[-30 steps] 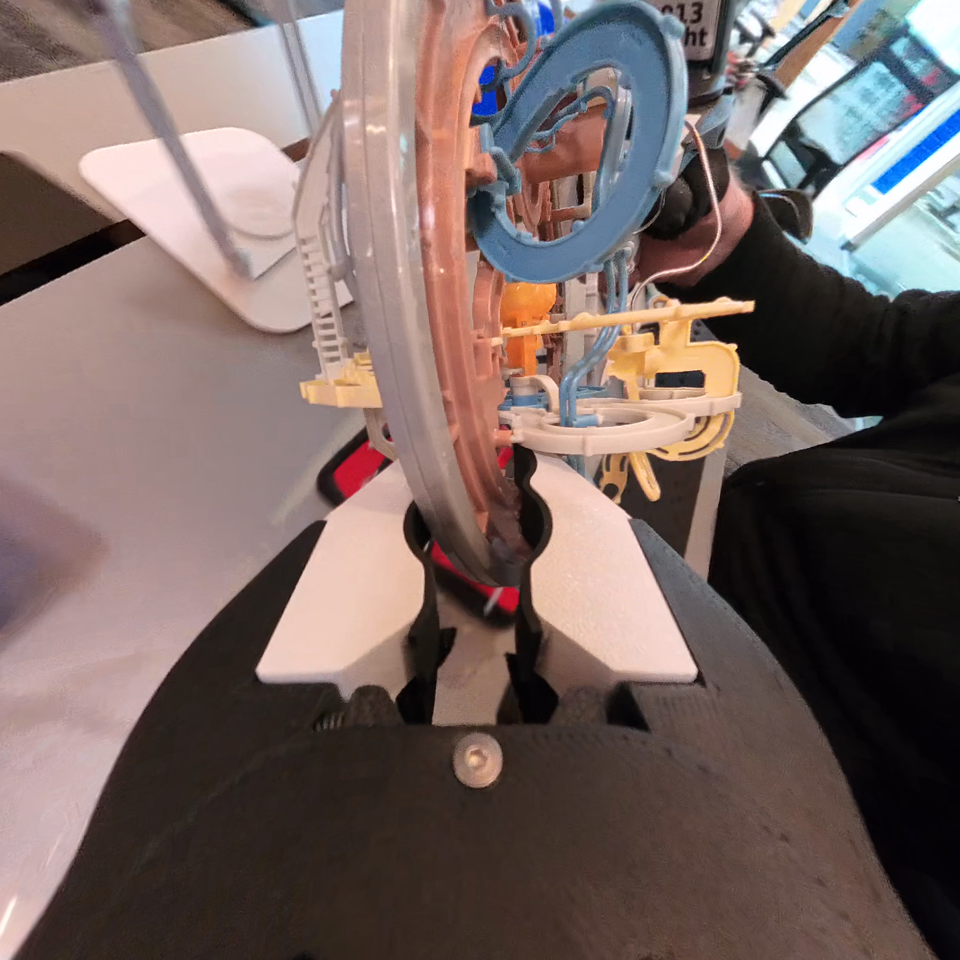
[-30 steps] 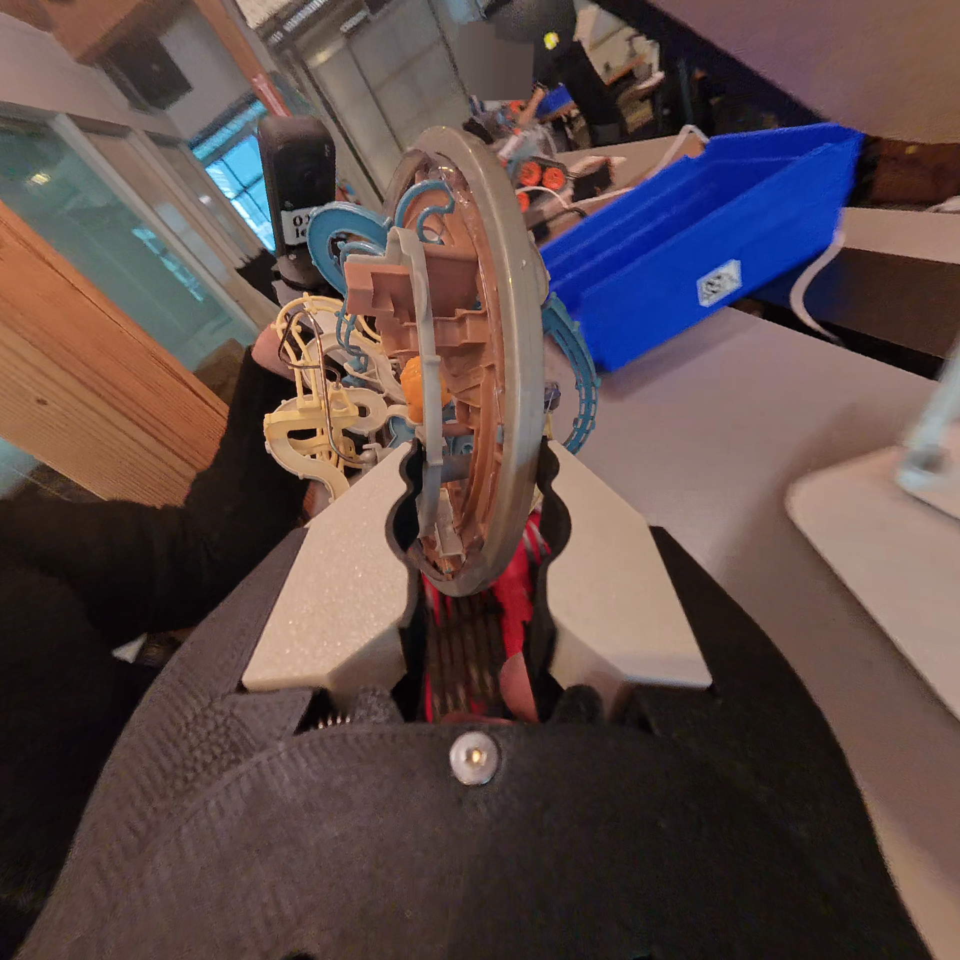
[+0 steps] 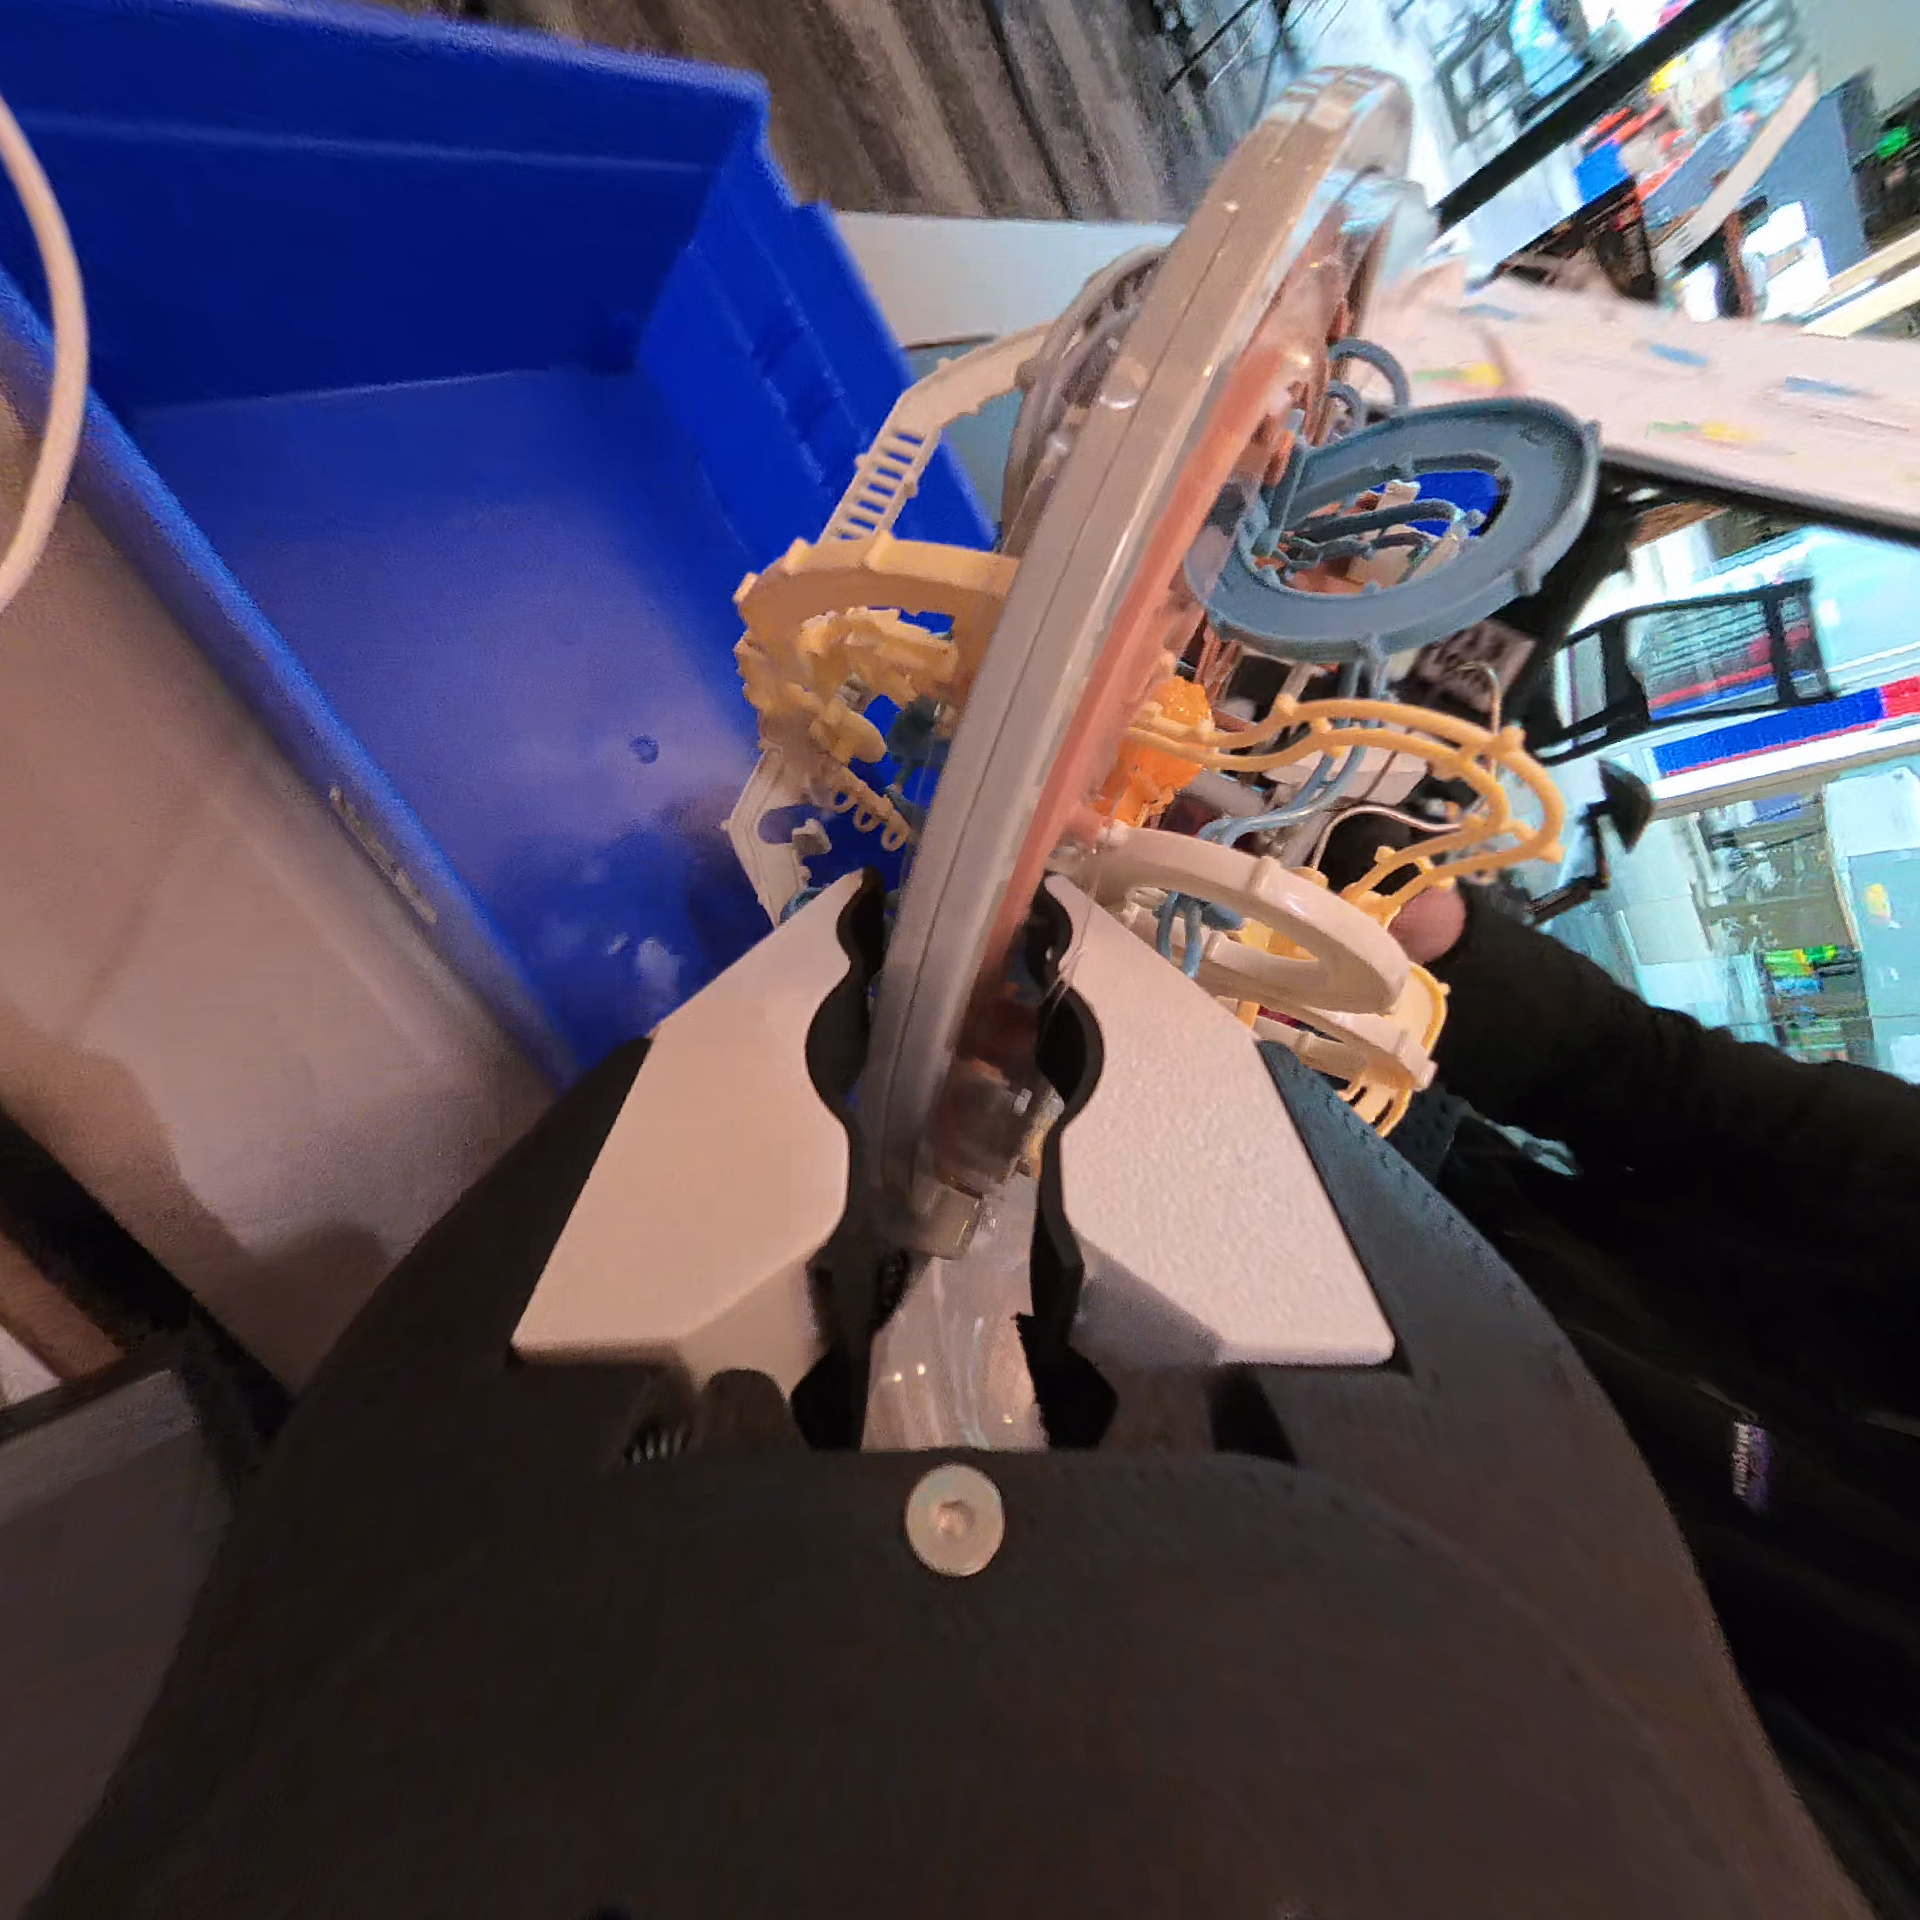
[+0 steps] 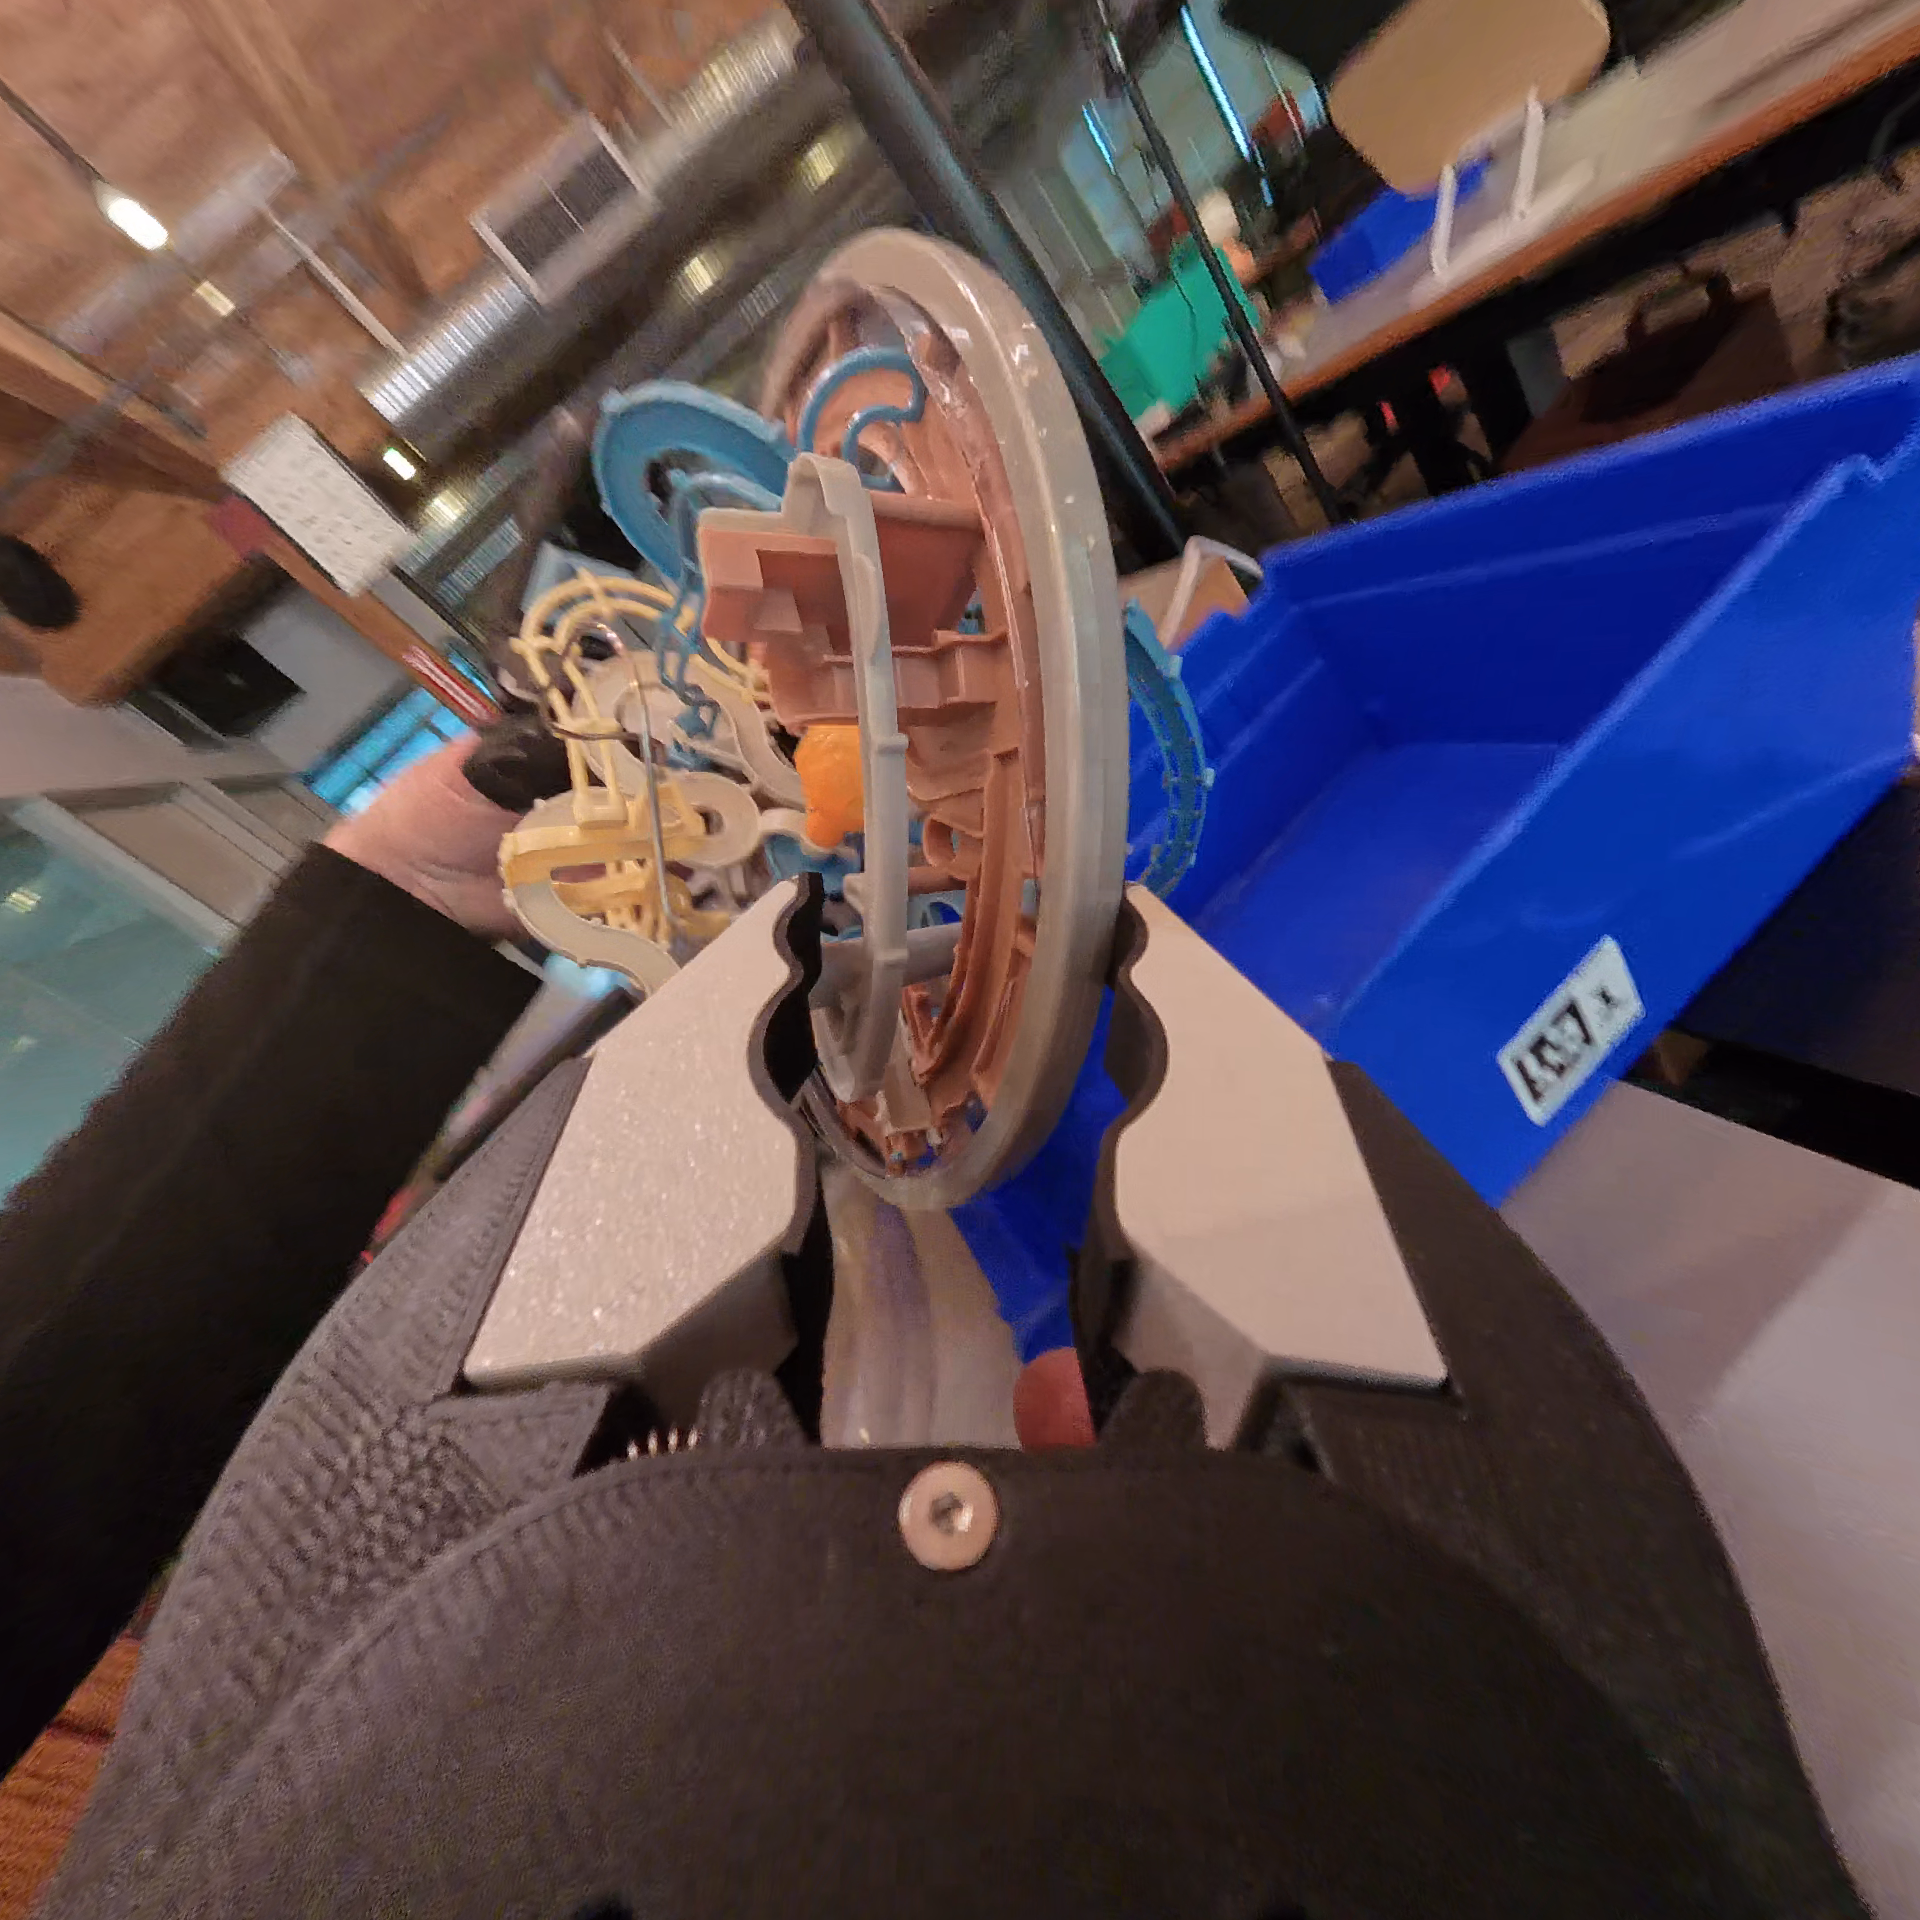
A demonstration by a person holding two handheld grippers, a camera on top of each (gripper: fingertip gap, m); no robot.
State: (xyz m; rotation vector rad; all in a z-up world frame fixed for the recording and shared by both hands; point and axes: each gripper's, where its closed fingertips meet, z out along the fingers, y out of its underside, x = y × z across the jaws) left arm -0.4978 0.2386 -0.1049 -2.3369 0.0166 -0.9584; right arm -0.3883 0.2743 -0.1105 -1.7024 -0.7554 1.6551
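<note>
A clear maze ball (image 3: 1091, 582) has a grey ring round its middle and brown, blue, cream and orange tracks inside. My left gripper (image 3: 956, 904) is shut on the ring's lower edge and holds the ball tilted in the air. In the right wrist view the same ball (image 4: 1070, 623) sits between the white fingers of my right gripper (image 4: 961, 904), which is shut on the ring from the opposite side. A person's hand (image 4: 436, 821) in a black sleeve shows behind the ball.
A large blue bin (image 3: 416, 520) lies just behind the ball on the left; it shows to the right in the right wrist view (image 4: 1558, 779) with a white sticker on its front. A grey tabletop (image 4: 1714, 1299) lies below it. Benches and shelves stand far behind.
Both grippers have swung with the ball, tilting it and bringing it up beside the blue bin. The white stand base has left the left wrist view. Both grips still hold.
</note>
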